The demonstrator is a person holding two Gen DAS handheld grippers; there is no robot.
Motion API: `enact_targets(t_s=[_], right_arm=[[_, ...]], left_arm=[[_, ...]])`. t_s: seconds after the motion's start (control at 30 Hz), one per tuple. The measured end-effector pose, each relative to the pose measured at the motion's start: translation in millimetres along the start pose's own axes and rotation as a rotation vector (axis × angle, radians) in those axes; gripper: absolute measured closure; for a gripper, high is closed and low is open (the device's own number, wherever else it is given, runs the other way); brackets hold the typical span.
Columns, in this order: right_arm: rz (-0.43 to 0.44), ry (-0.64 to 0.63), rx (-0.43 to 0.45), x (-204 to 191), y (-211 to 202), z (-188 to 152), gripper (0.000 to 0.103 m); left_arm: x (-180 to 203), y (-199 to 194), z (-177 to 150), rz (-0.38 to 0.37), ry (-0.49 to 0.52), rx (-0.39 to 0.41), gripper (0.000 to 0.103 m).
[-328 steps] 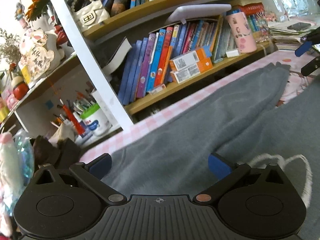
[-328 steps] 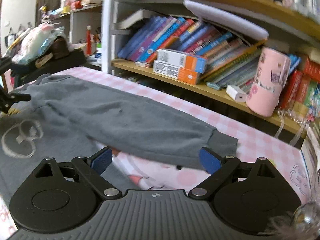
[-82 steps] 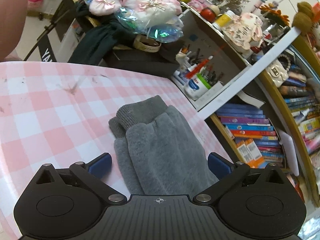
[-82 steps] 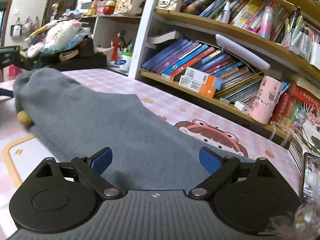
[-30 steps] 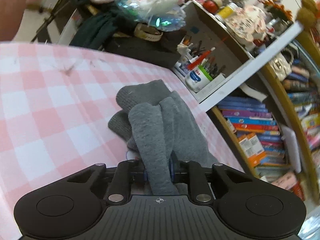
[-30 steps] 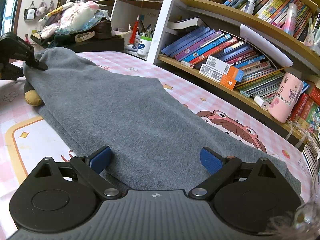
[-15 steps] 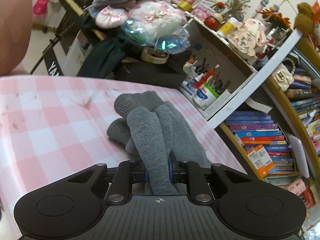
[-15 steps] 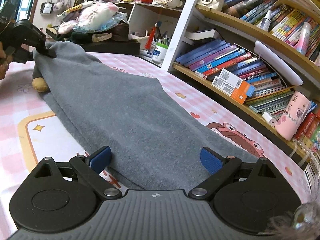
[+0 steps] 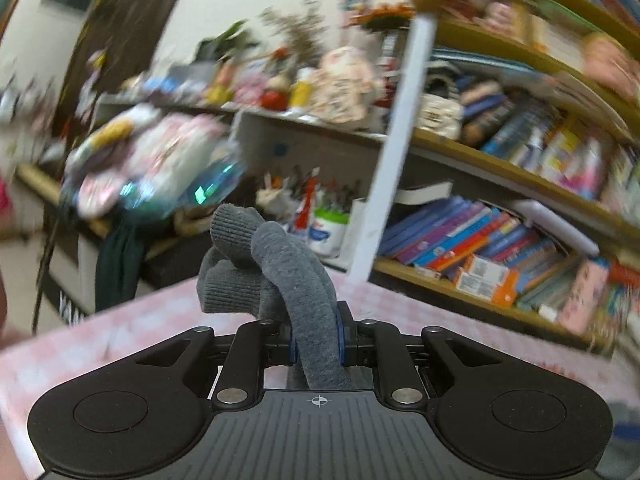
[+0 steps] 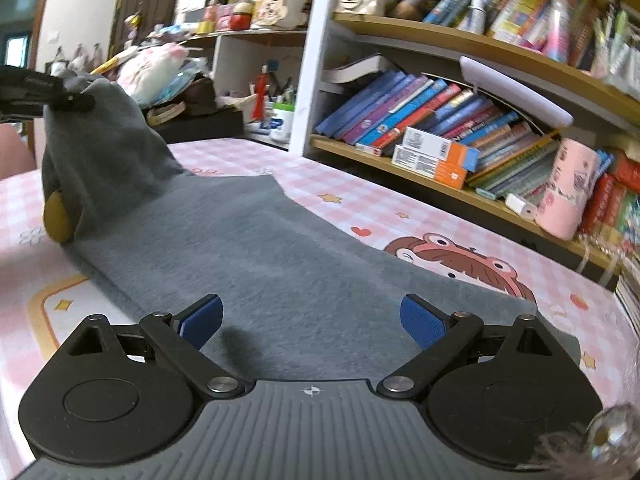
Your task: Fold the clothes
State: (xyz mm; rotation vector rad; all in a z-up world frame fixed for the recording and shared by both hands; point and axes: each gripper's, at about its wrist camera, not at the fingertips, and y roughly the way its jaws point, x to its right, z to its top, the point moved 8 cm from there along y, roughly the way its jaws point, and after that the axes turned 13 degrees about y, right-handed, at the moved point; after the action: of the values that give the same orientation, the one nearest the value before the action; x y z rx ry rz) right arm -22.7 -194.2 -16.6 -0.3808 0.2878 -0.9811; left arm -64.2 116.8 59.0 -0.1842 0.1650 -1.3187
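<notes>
A grey sweatshirt (image 10: pixel 260 248) lies folded lengthwise across the pink checked table (image 10: pixel 224 156). My left gripper (image 9: pixel 317 344) is shut on its bunched grey sleeves (image 9: pixel 296 280), with the ribbed cuffs (image 9: pixel 230 240) sticking up past the fingers. In the right wrist view the left gripper (image 10: pixel 64 98) holds that end lifted well above the table at the far left. My right gripper (image 10: pixel 310 318) is open and empty, just above the near end of the sweatshirt.
A bookshelf (image 10: pixel 460 176) with books, an orange box (image 10: pixel 436 156) and a pink cup (image 10: pixel 568 188) runs along the table's far side. A pen pot (image 10: pixel 280 118) and plush toys (image 10: pixel 152 68) stand at the back left. A yellow patch (image 10: pixel 58 216) shows under the lifted cloth.
My left gripper has lifted the sleeve end higher off the table and tilted up, with the view blurred. My right gripper has stayed open over the near end.
</notes>
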Motion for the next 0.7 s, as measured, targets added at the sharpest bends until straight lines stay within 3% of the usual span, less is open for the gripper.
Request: enact_targets(t_s=[0.37, 0.7], right_arm=[[-0.010, 0.031, 0.009, 5, -3, 1, 0.007], [-0.011, 0.047, 0.011, 8, -3, 2, 0.007]], left_arm=[[77, -12, 9, -0.021, 0.407, 0.047, 0.087], [146, -16, -25, -0.079, 0.771, 0.015, 0.076]])
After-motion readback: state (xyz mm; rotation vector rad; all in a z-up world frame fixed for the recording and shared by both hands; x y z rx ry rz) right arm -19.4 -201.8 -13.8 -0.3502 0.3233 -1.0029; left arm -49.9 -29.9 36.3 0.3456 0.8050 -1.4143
